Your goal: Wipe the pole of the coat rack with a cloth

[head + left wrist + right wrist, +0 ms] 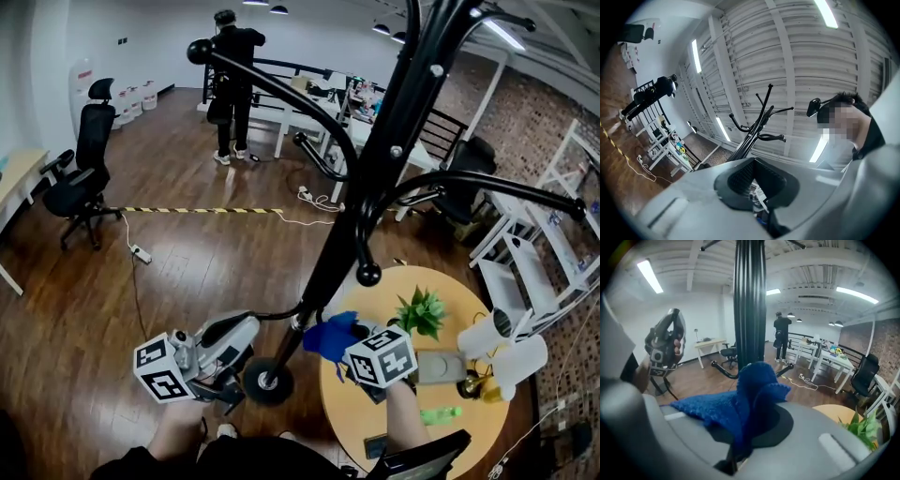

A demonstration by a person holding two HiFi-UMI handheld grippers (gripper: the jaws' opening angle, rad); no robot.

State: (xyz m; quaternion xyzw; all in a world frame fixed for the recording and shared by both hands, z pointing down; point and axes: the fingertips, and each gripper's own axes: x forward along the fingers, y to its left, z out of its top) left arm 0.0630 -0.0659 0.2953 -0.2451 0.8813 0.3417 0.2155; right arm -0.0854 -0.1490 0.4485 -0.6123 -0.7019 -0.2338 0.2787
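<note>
Wooden floor point(187, 272) carried the coat rack base point(269, 382), an office chair point(82, 178), a line of striped tape point(202, 210) and a power strip point(142, 254) (cable trailing). Round table point(469, 433) beside the base held a potted plant point(422, 312) and a green bottle point(441, 414), which lay flat.

My left tongs point(758, 194) have a smooth pale-grey shell around a black oval recess with finely ribbed walls. My right tongs point(740, 446) have the same grey shell and black recess, with a shallow rounded-rectangle dent moulded into the shell on either side. Each carries a white cube printed with black square markers: the left cube point(164, 367) and the right cube point(380, 356). A black strip runs along the left shell, and a small silver knob sits beside its cube. I wear a black top point(220, 461).
</note>
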